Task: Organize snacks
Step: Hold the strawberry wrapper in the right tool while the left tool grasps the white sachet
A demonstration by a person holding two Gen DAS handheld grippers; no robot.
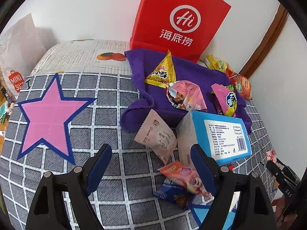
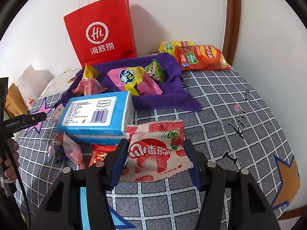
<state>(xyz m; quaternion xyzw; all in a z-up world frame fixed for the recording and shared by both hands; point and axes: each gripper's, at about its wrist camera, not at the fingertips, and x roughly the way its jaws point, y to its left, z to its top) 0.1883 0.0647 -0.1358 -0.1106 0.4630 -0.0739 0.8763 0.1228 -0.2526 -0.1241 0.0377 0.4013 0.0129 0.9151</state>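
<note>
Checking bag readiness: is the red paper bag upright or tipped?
Upright: the red paper bag stands against the wall, handles up.

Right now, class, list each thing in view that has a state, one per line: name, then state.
left hand-held gripper: open, nothing between its fingers.
right hand-held gripper: shut on the strawberry packet.
strawberry packet: sealed, held.
red paper bag: upright against the wall.
purple towel: rumpled, snacks on it.
blue tissue pack: lying flat, label up.
orange chip bag: sealed, lying flat.
</note>
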